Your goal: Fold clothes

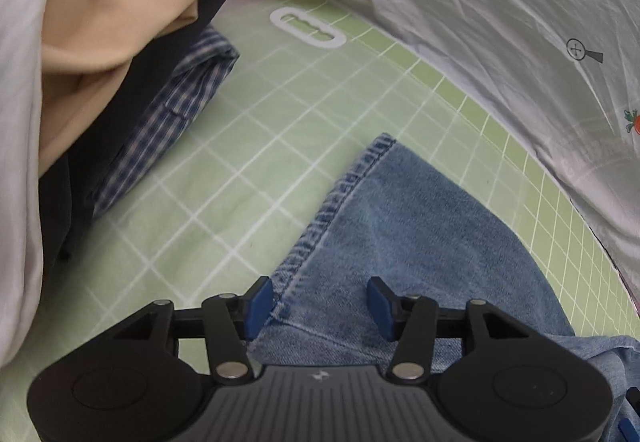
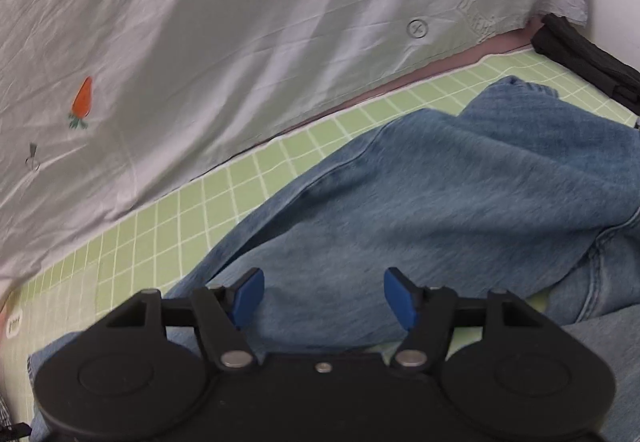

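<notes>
Blue jeans (image 1: 404,218) lie on a green grid mat (image 1: 248,146). In the left wrist view a hemmed leg end points away from me. My left gripper (image 1: 320,304) is open, its blue pads either side of the hem's near part, just above the denim. In the right wrist view the jeans (image 2: 440,198) spread wide, bunched toward the right. My right gripper (image 2: 324,296) is open over the denim, holding nothing.
A pile of folded clothes, tan (image 1: 104,22), dark and blue-checked (image 1: 176,110), stands at the left. A white sheet with carrot prints (image 2: 200,42) hangs behind the mat. A black object (image 2: 588,58) lies at the far right corner.
</notes>
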A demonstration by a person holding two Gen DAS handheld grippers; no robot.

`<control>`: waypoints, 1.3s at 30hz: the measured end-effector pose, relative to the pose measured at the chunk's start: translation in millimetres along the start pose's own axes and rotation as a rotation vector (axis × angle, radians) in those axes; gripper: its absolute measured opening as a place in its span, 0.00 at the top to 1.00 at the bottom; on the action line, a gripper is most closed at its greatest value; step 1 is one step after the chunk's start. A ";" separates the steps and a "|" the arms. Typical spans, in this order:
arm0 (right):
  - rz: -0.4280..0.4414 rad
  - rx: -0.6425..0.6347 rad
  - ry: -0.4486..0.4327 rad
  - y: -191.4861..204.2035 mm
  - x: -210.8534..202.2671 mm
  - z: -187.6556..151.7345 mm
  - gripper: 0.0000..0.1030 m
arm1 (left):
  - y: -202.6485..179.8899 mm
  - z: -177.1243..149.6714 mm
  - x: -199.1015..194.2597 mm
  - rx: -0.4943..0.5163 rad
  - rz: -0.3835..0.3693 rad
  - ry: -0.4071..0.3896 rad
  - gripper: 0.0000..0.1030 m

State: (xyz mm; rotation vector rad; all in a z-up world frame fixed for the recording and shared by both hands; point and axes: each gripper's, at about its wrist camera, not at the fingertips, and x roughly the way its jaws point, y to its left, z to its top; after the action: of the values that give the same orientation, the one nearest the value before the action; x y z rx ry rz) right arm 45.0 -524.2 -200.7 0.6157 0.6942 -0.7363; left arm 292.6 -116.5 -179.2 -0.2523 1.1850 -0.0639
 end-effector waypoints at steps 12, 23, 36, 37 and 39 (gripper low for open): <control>0.160 0.138 0.164 36.0 34.3 -16.9 0.60 | 18.6 2.6 17.4 -0.240 -0.120 0.065 0.97; 0.216 -0.037 -0.015 51.0 21.5 42.3 0.97 | -44.1 89.2 -24.2 -0.113 -0.327 -0.174 0.99; 0.115 -0.153 0.071 46.4 22.8 -3.9 0.76 | -52.6 48.6 8.6 0.041 -0.152 -0.135 0.40; 0.102 -0.155 0.078 44.5 21.8 -8.6 0.68 | -46.1 35.2 13.3 0.050 -0.126 -0.101 0.39; 0.075 -0.162 0.092 41.8 19.9 -16.7 0.53 | -37.9 10.1 20.4 0.085 -0.075 -0.044 0.38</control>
State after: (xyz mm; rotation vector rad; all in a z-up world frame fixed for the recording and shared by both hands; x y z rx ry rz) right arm 82.2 -495.3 -215.2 0.5266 0.8031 -0.5787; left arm 312.8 -155.3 -185.6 -0.2223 1.1260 -0.1732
